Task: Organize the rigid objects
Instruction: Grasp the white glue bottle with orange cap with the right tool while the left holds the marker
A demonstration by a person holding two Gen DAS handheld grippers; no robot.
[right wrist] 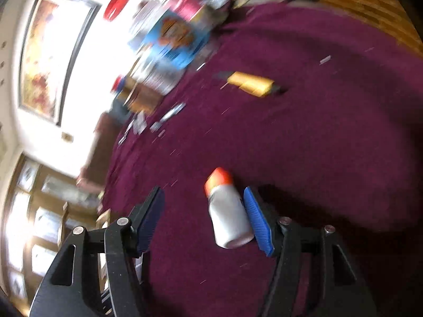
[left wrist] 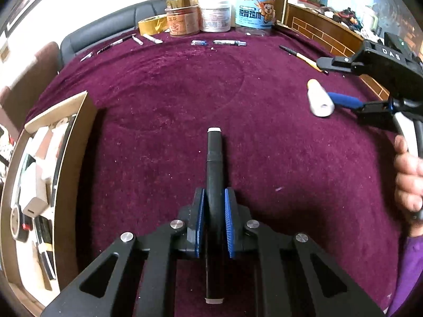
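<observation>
Jars (left wrist: 214, 13) and a tape roll (left wrist: 153, 25) crowd twelve o'clock of the maroon cloth (left wrist: 171, 92); a filled cardboard box (left wrist: 39, 174) sits at nine. The left gripper (left wrist: 214, 219) clamps a black marker (left wrist: 214, 163). The right gripper (right wrist: 203, 219), jaws apart, straddles a white bottle (right wrist: 228, 211) touching its right pad.

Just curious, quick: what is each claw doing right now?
Left claw: shut on the black marker.
Right claw: open around the white bottle, not gripping.

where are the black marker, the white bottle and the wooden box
black marker (left wrist: 214, 169), left wrist view, on its barrel ahead of the pads
white bottle (right wrist: 229, 215), right wrist view, on its white body
wooden box (left wrist: 88, 137), left wrist view, on its outer side wall
</observation>
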